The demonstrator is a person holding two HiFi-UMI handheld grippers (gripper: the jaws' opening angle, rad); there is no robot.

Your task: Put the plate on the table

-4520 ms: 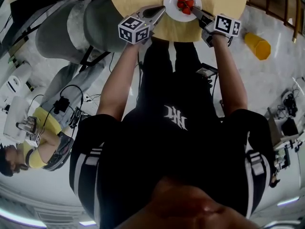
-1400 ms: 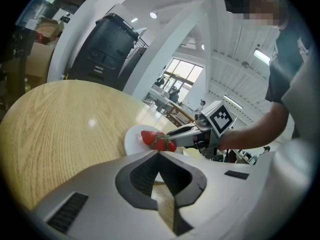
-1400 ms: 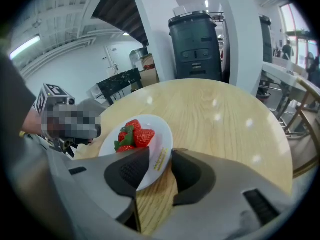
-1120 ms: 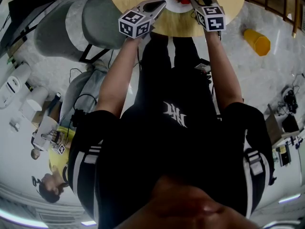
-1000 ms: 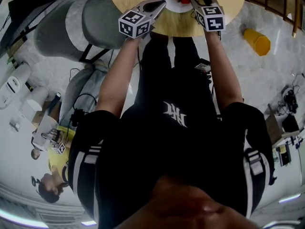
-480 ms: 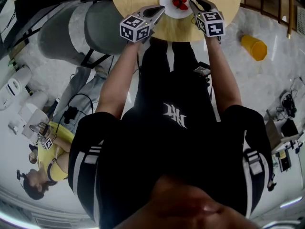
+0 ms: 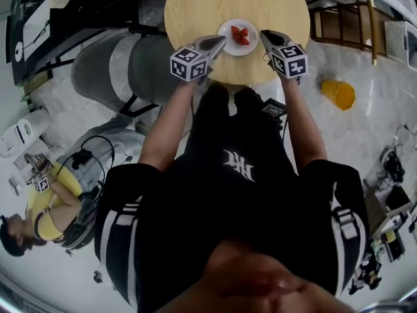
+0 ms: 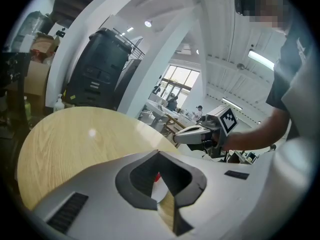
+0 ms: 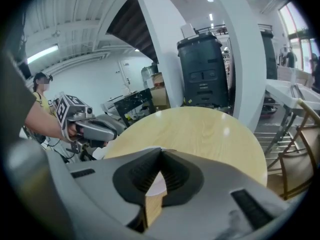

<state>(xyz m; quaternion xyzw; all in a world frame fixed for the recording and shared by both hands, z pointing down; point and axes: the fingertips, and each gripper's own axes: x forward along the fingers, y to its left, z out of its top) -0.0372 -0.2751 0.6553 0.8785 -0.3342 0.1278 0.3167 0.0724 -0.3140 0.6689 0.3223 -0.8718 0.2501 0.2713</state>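
The white plate (image 7: pixel 229 40) with red strawberries (image 7: pixel 240 35) rests on the round wooden table (image 7: pixel 208 5), near its front edge. My left gripper (image 7: pixel 223 39) hovers just left of the plate, jaws shut and empty. My right gripper (image 7: pixel 262 34) hangs just right of it; its jaws have just been closing, with nothing between them. Neither gripper touches the plate. In the left gripper view the closed tips (image 8: pixel 158 152) hide most of the plate (image 8: pixel 161 193), and the right gripper (image 8: pixel 192 134) shows beyond. The right gripper view shows its tips (image 9: pixel 160 149) closed above the plate (image 9: pixel 158 185).
A grey chair (image 7: pixel 120 64) stands left of the table. An orange container (image 7: pixel 337 94) lies on the floor at the right, beyond it wooden rails (image 7: pixel 355 18). A seated person in yellow (image 7: pixel 39 207) is at lower left, among cables. A dark bin (image 9: pixel 205 69) stands behind the table.
Both grippers have lifted away from the plate's edges, which they flanked closely before. The plate stays on the table. The head view now takes in the whole tabletop.
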